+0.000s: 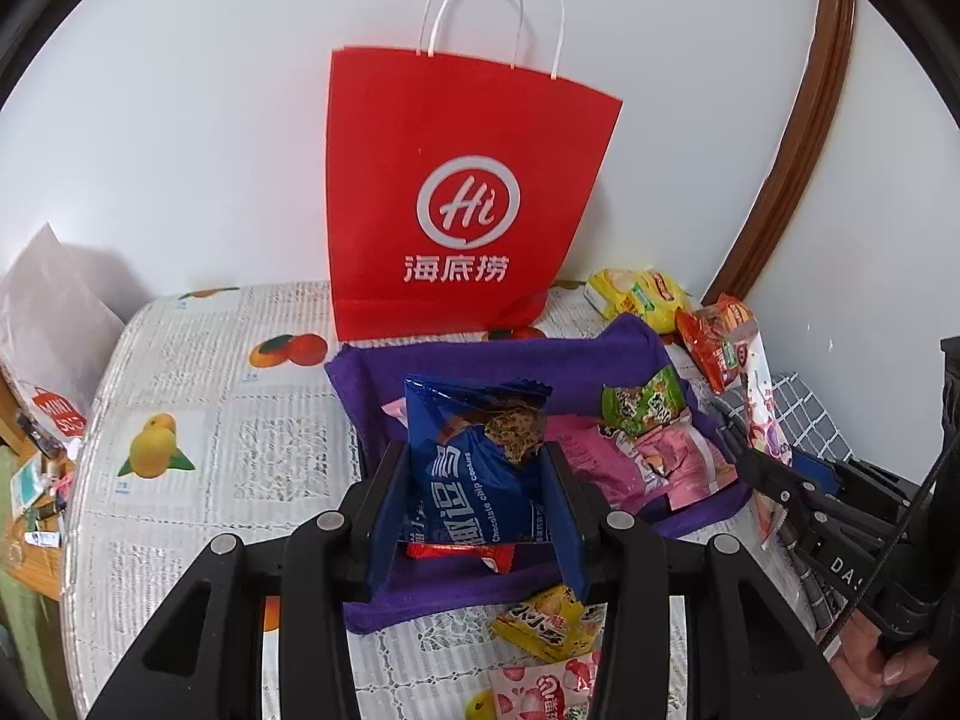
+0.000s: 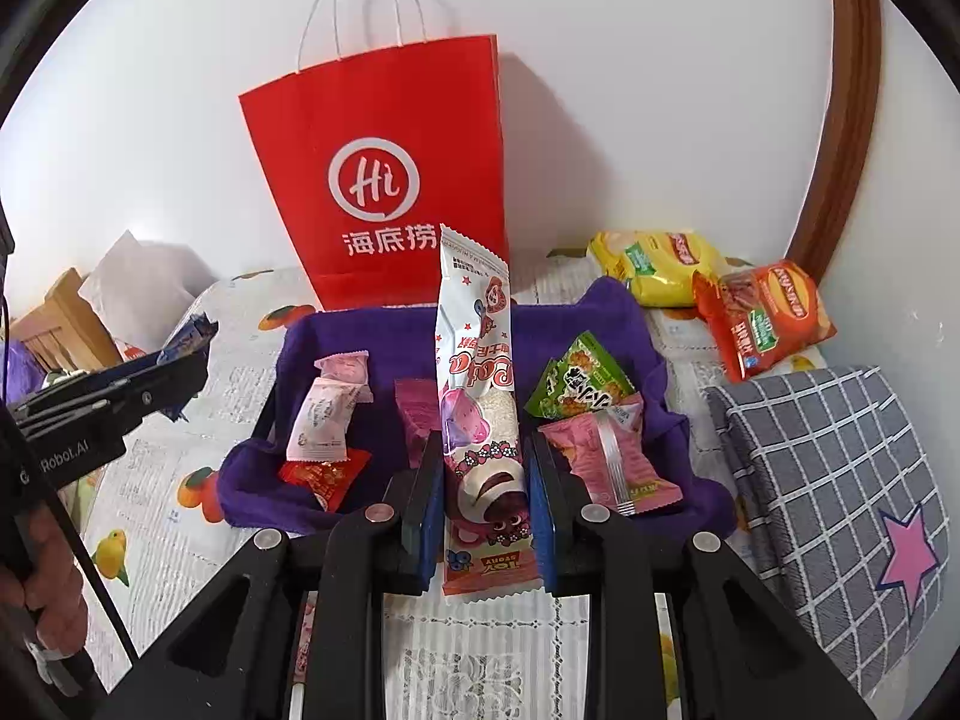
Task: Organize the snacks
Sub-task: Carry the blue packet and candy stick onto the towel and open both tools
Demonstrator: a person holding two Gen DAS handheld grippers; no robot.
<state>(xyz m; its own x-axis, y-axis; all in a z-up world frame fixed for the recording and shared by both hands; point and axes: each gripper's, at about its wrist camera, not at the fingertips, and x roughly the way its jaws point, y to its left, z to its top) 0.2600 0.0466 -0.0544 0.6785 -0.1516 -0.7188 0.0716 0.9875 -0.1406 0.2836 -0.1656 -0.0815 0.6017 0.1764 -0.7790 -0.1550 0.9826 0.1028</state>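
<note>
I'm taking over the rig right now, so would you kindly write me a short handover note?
Left gripper: shut on the blue cookie pack, held above the purple basket.
Right gripper: shut on the tall white-pink pack, also over the basket.
Done: pink, green and red packs lie in the basket.
Left: yellow bag and orange bag by the wall; yellow pack near the front edge. Red paper bag stands behind.

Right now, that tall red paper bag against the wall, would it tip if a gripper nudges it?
Probably. The red paper bag stands tall on a narrow base, so it looks top-heavy. It leans near the wall, which may catch it. Thin paper likely dents and slides lightly on the tablecloth.
</note>
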